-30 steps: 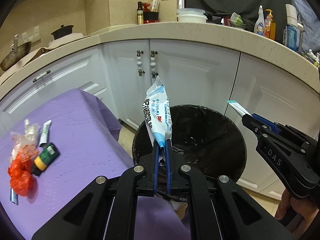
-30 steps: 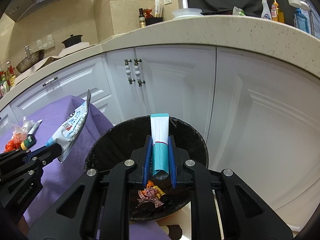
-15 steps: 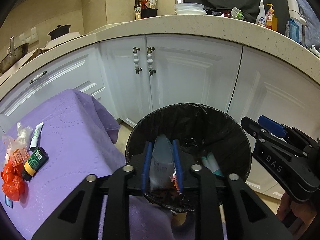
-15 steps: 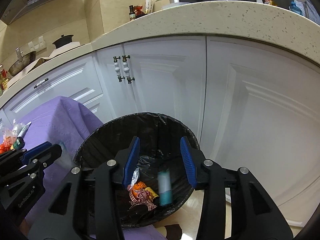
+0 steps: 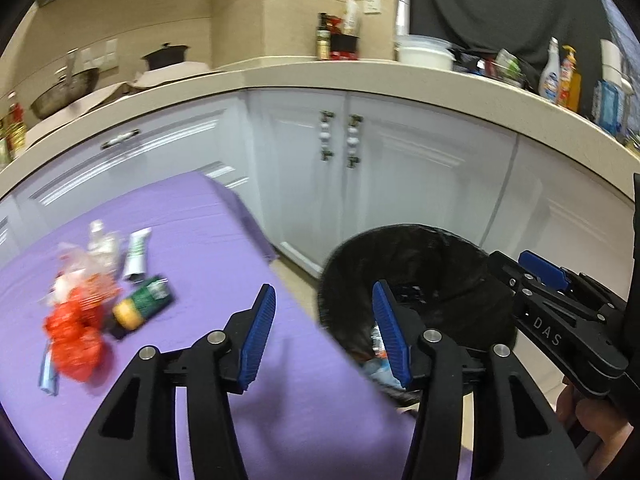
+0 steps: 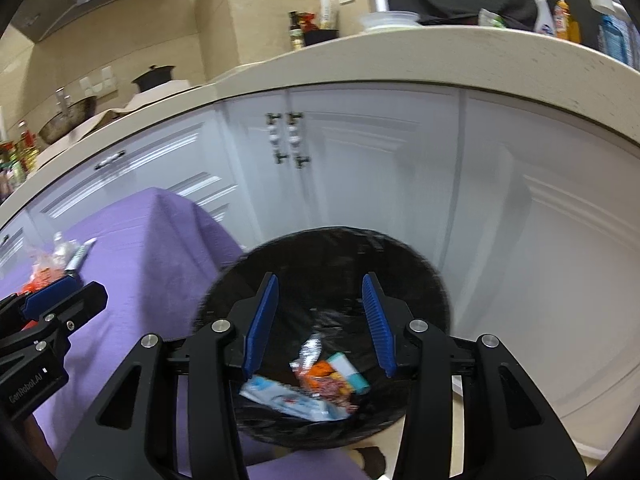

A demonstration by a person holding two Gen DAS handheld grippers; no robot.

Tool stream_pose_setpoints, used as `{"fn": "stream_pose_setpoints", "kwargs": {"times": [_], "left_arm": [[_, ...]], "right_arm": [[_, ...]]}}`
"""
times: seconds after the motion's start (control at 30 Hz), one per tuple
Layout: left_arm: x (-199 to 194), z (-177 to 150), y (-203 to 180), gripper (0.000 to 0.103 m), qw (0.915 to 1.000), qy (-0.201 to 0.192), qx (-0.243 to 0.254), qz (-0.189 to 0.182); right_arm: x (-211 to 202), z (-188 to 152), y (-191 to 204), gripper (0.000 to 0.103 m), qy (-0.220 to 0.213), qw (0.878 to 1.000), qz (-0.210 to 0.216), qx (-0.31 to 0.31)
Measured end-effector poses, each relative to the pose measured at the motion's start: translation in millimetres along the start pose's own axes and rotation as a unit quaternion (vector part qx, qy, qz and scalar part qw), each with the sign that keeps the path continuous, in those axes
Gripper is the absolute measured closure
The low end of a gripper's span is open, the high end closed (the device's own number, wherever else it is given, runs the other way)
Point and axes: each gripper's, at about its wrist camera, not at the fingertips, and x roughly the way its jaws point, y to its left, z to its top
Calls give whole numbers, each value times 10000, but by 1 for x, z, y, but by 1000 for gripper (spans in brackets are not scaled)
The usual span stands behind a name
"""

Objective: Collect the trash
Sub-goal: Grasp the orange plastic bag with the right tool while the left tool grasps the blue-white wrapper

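Trash lay in two places: a blue-and-white plastic wrapper [image 6: 292, 400] and a teal-capped white tube [image 6: 348, 372] rested inside the round black-lined bin [image 6: 424, 276], while red crumpled plastic [image 5: 74, 344], a green bottle with a yellow cap [image 5: 142, 306] and a white tube [image 5: 136, 254] sat on the purple-covered tabletop [image 5: 200, 216]. The left tool [image 5: 322, 332] and the right tool [image 6: 320, 320] were both spread and empty.

Motion blur smears the trash pile [image 5: 80, 308] on the purple cloth [image 5: 208, 248]; wrapper print unreadable. Left gripper [image 5: 322, 330] finger covers part of the bin [image 5: 416, 248] contents. Right gripper [image 5: 560, 312] cut off at frame edge there, jaw gap hidden. Counter bottles [image 6: 556, 16] too small to read.
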Motion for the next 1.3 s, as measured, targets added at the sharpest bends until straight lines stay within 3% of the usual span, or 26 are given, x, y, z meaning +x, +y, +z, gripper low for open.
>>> {"fn": "stream_pose_setpoints", "kwargs": {"times": [0.37,0.73,0.9,0.97,1.3], "left_arm": [[-49,-20,96,44,9942,-137,-586,888],[-89,-56,188,36,9755,-130,-1320,1754],[-99,-68,211,35,9702,-80,-1468,1927],[-101,-72,220,35,9685,-48,-1505,1981],[-103,-80,242,35,9663,20,-1722,1913]], "right_arm": [[-12,-1,105,60,38,9939,978,-517],[-22,-14,214,59,171,9759,1809,-1211],[-21,-20,249,58,291,9682,2027,-1437],[-21,-22,261,51,297,9664,2063,-1507],[-7,-31,302,51,608,9577,2090,-1885]]}}
